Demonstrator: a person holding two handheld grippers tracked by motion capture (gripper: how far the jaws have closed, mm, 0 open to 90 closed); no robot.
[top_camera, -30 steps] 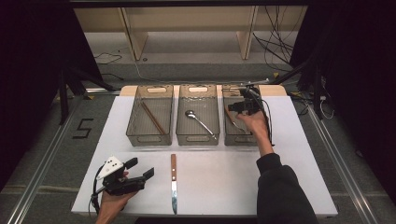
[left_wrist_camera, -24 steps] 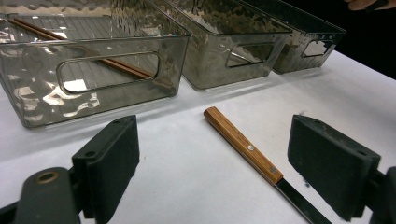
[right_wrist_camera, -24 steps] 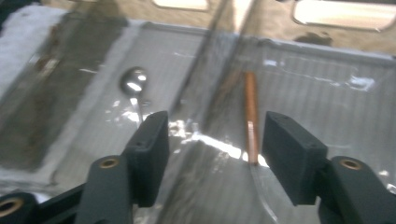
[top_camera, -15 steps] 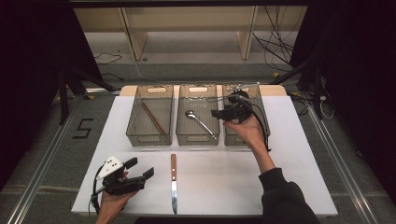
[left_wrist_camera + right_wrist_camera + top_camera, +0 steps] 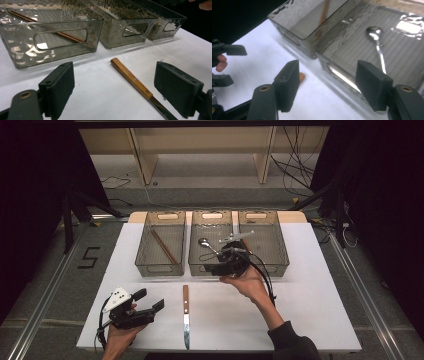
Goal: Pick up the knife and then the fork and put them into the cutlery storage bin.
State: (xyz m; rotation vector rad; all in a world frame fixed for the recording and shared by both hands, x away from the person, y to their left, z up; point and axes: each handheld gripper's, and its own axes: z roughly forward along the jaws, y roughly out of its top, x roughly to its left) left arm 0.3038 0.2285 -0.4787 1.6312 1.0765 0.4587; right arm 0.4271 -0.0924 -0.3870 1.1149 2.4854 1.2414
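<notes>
A wooden-handled knife [image 5: 185, 312] lies on the white table, blade toward the near edge. My left gripper [image 5: 150, 299] rests open at the near left. In the left gripper view the left gripper [image 5: 113, 73] has the knife handle [image 5: 131, 78] lying ahead between its spread jaws, untouched. My right gripper [image 5: 212, 268] hovers at the front wall of the middle bin [image 5: 192, 251]; its jaws have just been opening and nothing is between them. In the right gripper view the right gripper [image 5: 328, 66] faces that bin, where a spoon [image 5: 377, 42] lies, and the knife's handle end [image 5: 301, 76] peeks out.
Three clear bins stand in a row at the back of the table. The left bin [image 5: 142, 247] holds brown chopsticks [image 5: 163, 245], the middle one a spoon [image 5: 206, 245], and the right bin [image 5: 280, 245] is partly behind my right hand. Cables trail on the floor beyond.
My right hand has moved from over the right bin leftward and nearer, to the middle bin's front, with its jaws spread wider. The left gripper and the knife have stayed put.
</notes>
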